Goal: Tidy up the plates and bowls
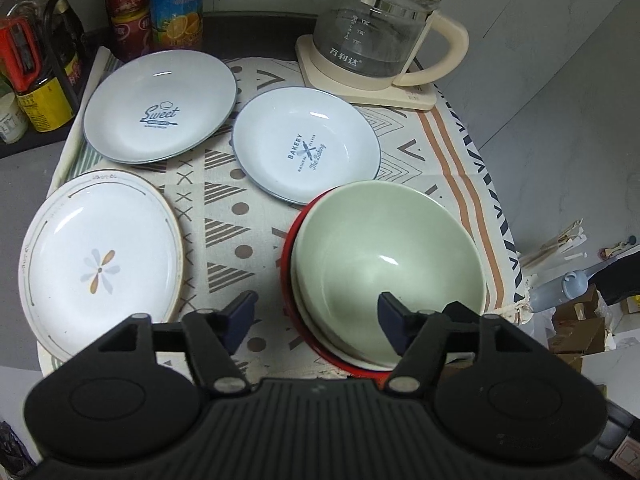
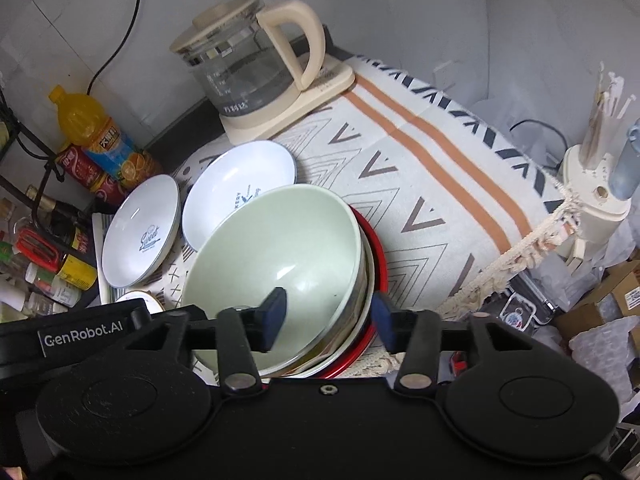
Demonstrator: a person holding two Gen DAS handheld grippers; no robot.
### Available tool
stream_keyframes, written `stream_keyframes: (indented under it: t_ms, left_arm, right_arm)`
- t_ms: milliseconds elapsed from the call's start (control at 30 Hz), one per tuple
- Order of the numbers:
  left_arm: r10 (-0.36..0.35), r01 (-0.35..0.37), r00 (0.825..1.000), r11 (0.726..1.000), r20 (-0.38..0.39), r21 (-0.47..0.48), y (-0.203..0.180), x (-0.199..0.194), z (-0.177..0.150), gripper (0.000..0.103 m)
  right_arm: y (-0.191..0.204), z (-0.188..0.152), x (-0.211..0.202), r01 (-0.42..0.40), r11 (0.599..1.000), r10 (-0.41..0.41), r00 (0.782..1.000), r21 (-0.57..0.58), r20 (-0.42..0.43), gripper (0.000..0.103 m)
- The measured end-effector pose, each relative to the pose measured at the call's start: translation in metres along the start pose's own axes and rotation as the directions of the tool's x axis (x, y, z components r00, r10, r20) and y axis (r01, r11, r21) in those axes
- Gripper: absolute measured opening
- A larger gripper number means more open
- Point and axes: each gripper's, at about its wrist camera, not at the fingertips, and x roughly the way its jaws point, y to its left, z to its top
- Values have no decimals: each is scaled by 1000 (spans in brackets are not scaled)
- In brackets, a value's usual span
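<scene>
Cramped kitchen corner, patterned cloth (image 1: pixel 256 200) on the table, kettle (image 1: pixel 372 28) at the back. Right claw (image 2: pixel 330 312) is wide open w/ the green bowl's (image 2: pixel 276 264) rim btwn its fingers, not clamped yet. Left claw (image 1: pixel 316 316) also open, empty; bowl stack just fwd-right of it, plates (image 1: pixel 160 104) fwd-left.

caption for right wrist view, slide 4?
Right gripper open astride the rim of the green bowl stacked on the red bowl.
</scene>
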Motion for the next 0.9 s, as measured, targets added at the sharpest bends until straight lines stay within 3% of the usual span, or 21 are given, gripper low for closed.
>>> stream_keyframes:
  t_ms: [167, 300, 433, 900]
  left_arm:
    - [7, -8, 1000, 1000, 23, 13, 15, -11, -9, 83]
    - [-40, 40, 999, 999, 6, -20, 37, -19, -16, 87]
    - [4, -5, 999, 1000, 50, 13, 61, -33, -25, 88]
    - [48, -40, 990, 997, 135, -66, 175, -85, -52, 89]
  right_arm:
    - [7, -13, -11, 31, 999, -31, 999, 11, 28, 56]
    - [17, -25, -21, 38, 999, -39, 997, 19, 61, 70]
    - [28, -37, -29, 34, 999, -35, 995, 18, 89, 83]
    - [92, -88, -35, 17, 1000, -14, 992, -25, 126, 91]
